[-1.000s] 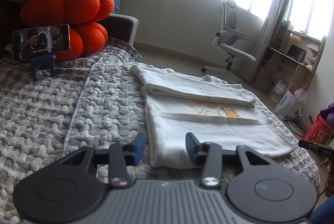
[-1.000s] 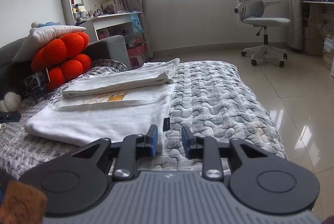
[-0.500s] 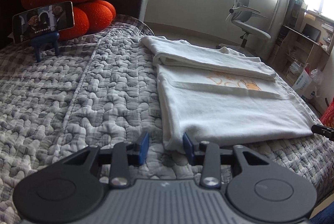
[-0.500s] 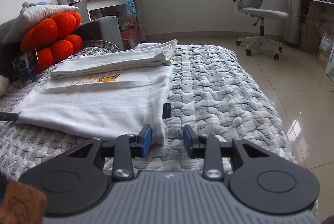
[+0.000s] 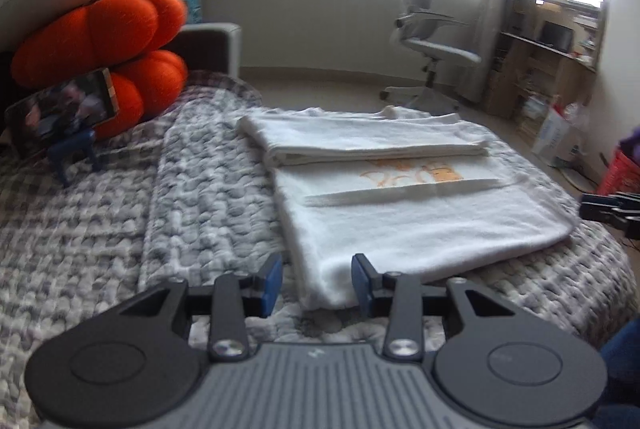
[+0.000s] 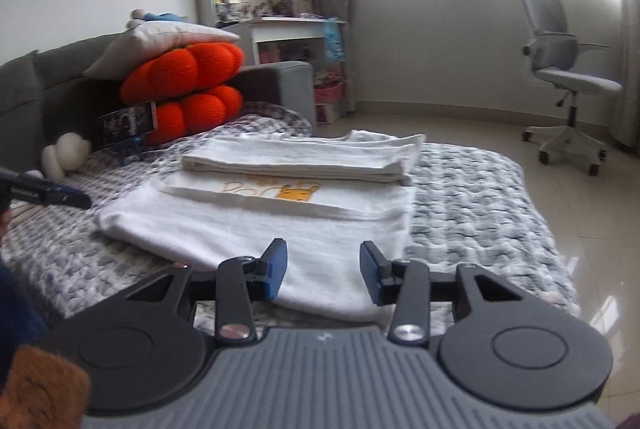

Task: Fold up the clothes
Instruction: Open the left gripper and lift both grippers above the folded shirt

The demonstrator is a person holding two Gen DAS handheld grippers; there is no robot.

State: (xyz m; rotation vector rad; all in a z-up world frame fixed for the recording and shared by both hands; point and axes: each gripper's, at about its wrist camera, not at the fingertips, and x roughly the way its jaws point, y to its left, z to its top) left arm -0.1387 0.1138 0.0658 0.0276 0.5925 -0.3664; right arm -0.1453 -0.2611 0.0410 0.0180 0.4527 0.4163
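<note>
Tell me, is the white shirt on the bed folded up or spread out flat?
Partly folded. The white shirt lies as a neat rectangle on the bed, its far end doubled over in a thick band that covers part of the orange picture.

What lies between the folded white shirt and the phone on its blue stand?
Only bare grey quilt separates the white shirt from the phone, shown in the left wrist view.

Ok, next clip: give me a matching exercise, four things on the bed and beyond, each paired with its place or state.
Things:
1. white T-shirt
2. phone
3. office chair
4. pillow

Places or states:
A. on the tiled floor by the window
B. on top of the orange cushions
C. partly folded on the quilt, cartoon print showing
D. propped on a blue stand, screen lit

Pairs: 1-C, 2-D, 3-A, 4-B
</note>
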